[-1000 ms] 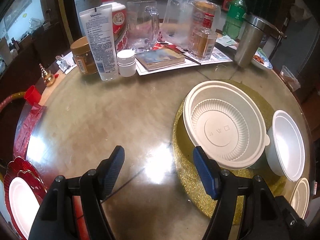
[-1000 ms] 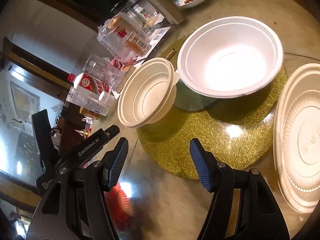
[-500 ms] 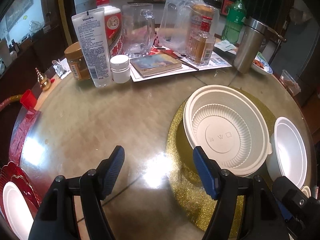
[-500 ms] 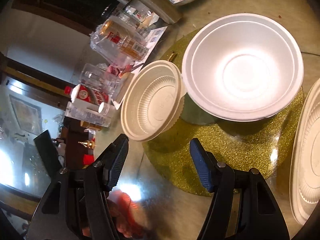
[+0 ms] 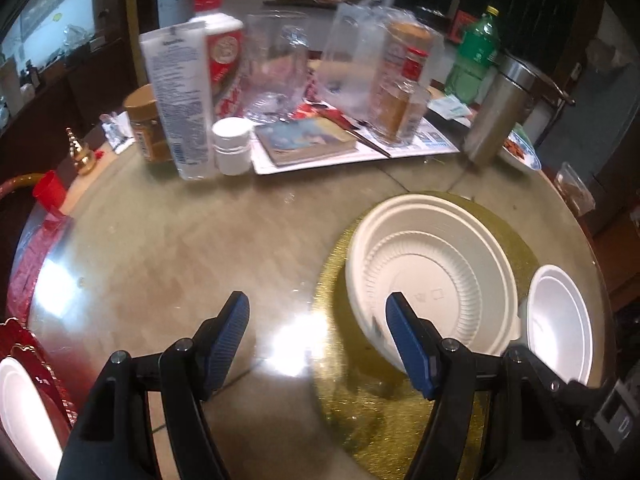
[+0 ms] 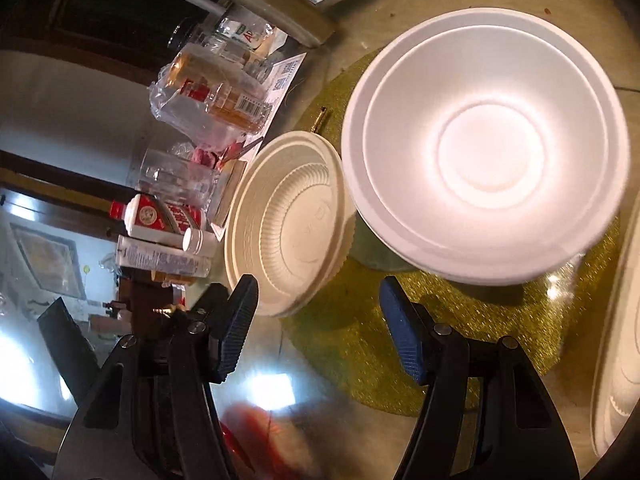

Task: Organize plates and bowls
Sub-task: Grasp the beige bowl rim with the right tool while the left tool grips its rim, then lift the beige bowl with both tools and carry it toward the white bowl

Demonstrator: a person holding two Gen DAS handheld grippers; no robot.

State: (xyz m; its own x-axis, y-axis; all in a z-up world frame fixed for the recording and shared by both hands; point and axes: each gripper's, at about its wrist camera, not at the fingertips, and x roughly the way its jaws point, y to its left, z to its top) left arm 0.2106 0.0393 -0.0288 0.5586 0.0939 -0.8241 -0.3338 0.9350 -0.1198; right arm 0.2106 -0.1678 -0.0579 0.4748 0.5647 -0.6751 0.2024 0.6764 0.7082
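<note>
Both grippers hang over the glass table (image 5: 168, 248) with jaws apart and nothing between them. The left gripper (image 5: 316, 340) points down at bare glass, and the ribbed bowl (image 5: 432, 272) sits just ahead and to the right of its right finger, on the gold mat (image 5: 360, 400); its near rim is partly hidden behind that finger. Further right, touching or nearly touching the ribbed bowl, is the white bowl (image 5: 560, 320). Far down at the left of this gripper a white plate (image 5: 20, 408) lies on a red plate (image 5: 24, 352). From the right gripper (image 6: 318, 320), the ribbed bowl (image 6: 288, 224) is just ahead of the left finger, tilted with 1 edge lifted against the white bowl (image 6: 484, 144), which lies ahead and to the right and looks like 2 nested shells. Another ribbed piece (image 6: 616, 340) shows at the far right edge, too cut off to name. These look like thin disposable ware: very light, somewhat flexible, and easy to dent or crack if squeezed hard across the wall. The surfaces are smooth, and on glass or glitter mat they will likely skid if nudged sideways. The rolled rim seems the best hold, 1 pad inside and 1 outside, with gentle closing. Nested pieces may lift together or separate, so a slow lift is wise.
</note>
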